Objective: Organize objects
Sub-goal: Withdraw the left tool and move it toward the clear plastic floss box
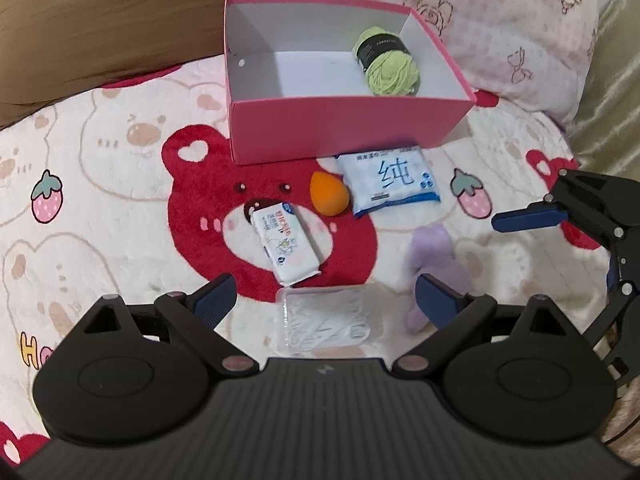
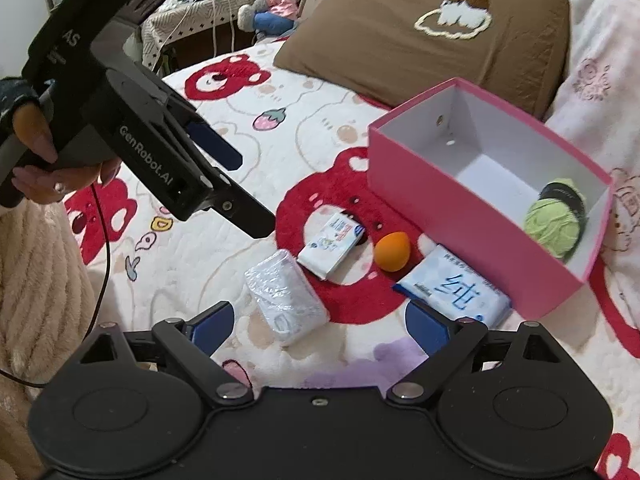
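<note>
Left wrist view: the left claw (image 1: 322, 300) hangs wide open over the bed, its blue fingers (image 1: 214, 300) spread with nothing pressed between them. Just below the gap lies a clear plastic-wrapped pack (image 1: 330, 322) of white items, partly hidden by the claw's body. A purple plush toy (image 1: 434, 252) lies beside the right-hand finger, which partly covers it. Farther out, on the red bear printed on the blanket (image 1: 100, 184), rest a small tissue pack (image 1: 284, 246), an orange egg-shaped sponge (image 1: 328, 194) and a blue-and-white wipes packet (image 1: 390, 180), the sponge touching or just beside the packet. Behind them stands an open pink box (image 1: 348, 136) with a white inside; a ball of green yarn (image 1: 386, 60) with a dark label sits in its far right corner. The right claw (image 1: 532, 216) enters at the right edge; one blue finger shows.

Right wrist view: the right claw (image 2: 320, 328) is also spread wide and holds nothing. The wrapped pack (image 2: 286, 300) lies between and ahead of its fingers, the wipes packet (image 2: 456, 292) near the right finger, against the box (image 2: 460, 216). The tissue pack (image 2: 332, 248) and sponge (image 2: 392, 252) lie beyond. The yarn (image 2: 554, 224) sits at the box's near right end. A hand (image 2: 36, 160) holds the left claw (image 2: 248, 196) at upper left, above the blanket (image 2: 180, 260), its jaws apart. A brown pillow (image 2: 420, 40) lies behind the box.
</note>
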### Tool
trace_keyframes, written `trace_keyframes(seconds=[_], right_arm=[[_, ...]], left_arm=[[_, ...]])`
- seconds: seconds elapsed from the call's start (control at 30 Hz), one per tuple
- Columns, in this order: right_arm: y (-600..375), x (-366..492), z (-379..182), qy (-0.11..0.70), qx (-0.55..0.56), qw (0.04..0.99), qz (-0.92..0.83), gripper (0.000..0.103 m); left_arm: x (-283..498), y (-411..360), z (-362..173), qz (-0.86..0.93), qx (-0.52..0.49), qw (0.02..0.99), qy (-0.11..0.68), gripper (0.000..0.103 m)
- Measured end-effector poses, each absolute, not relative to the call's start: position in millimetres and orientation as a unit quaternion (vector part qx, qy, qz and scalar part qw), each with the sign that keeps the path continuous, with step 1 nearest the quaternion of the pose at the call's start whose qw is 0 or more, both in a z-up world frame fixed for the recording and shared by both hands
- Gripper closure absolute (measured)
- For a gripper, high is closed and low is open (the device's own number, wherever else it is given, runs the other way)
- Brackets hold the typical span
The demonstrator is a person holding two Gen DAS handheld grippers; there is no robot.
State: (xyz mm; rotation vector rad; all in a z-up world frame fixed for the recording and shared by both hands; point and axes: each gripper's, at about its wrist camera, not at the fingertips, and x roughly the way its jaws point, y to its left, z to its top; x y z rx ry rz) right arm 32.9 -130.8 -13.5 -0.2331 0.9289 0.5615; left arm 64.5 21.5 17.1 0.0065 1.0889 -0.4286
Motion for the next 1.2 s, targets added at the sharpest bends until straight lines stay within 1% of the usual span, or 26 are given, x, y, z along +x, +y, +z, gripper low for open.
trace_keyframes(seconds=[0.23,0.4,0.7,0.93,1.03,1.1,1.17,1.2], right_arm=[[-119,38,-40,0.47,-0.095,0.832,0.279,0.01],[-114,48,-62,0.494,-0.063,0.822,0.277,0.012],[-109,64,-101,0.537,0.005,0.8,0.268,0.013],[-104,70,-121,0.551,0.042,0.792,0.26,0.013],[-105,72,-129,0.556,0.059,0.791,0.247,0.013],[-105,74,-133,0.557,0.071,0.791,0.243,0.014],[-105,75,-136,0.556,0.079,0.791,0.242,0.02],[-105,76,-138,0.557,0.083,0.791,0.24,0.022]], left_arm=[[58,19,-8,-0.222,-0.003,0.819,0.529,0.008],[59,15,-31,-0.221,-0.008,0.796,0.564,0.008],[68,21,-53,-0.206,-0.027,0.795,0.569,0.008],[78,31,-72,-0.178,-0.025,0.796,0.578,0.009],[82,37,-84,-0.172,-0.039,0.789,0.589,0.01],[82,36,-89,-0.175,-0.043,0.786,0.591,0.013],[83,33,-93,-0.173,-0.04,0.789,0.589,0.021],[84,31,-94,-0.173,-0.037,0.789,0.588,0.024]])
